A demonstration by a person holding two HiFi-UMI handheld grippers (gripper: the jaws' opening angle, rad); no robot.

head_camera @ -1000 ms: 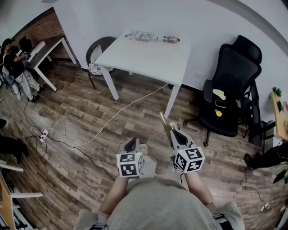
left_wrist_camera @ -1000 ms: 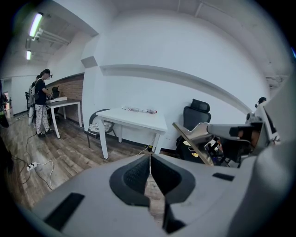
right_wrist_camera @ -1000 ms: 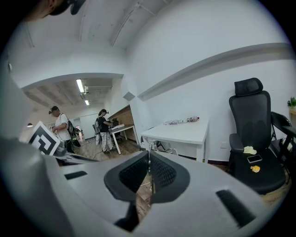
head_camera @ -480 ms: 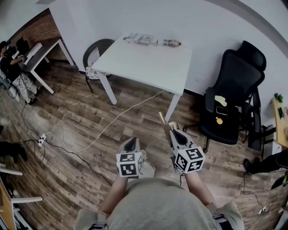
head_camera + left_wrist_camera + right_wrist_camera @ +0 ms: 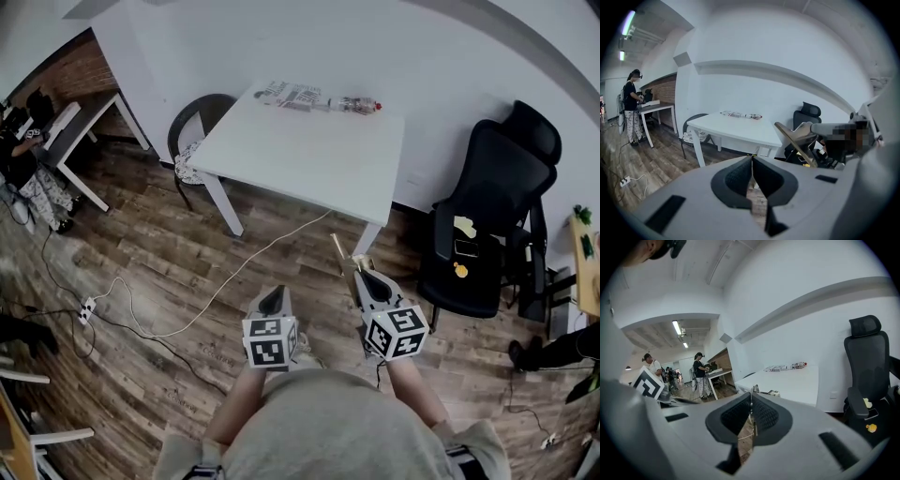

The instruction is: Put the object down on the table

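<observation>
Right hand-held gripper (image 5: 362,276) clamps a flat metal strip (image 5: 337,247), its length pointing forward toward the table (image 5: 309,150).

Office: white table (image 5: 309,155), black swivel chair (image 5: 492,206), wood-plank floor (image 5: 141,244), far desk (image 5: 82,114).

a plain grey-green t-shirt (image 5: 328,427) fills the head view at 6 o'clock, its short sleeves (image 5: 183,457) ending above the elbows. the left gripper (image 5: 275,293), at about 7 o'clock, and the right gripper (image 5: 360,274), at about 5 o'clock, have pale grey moulded shells that taper forward, lined with black textured pads (image 5: 738,177). each carries a white cube (image 5: 270,341) printed with black square markers, set at its rear end.
</observation>
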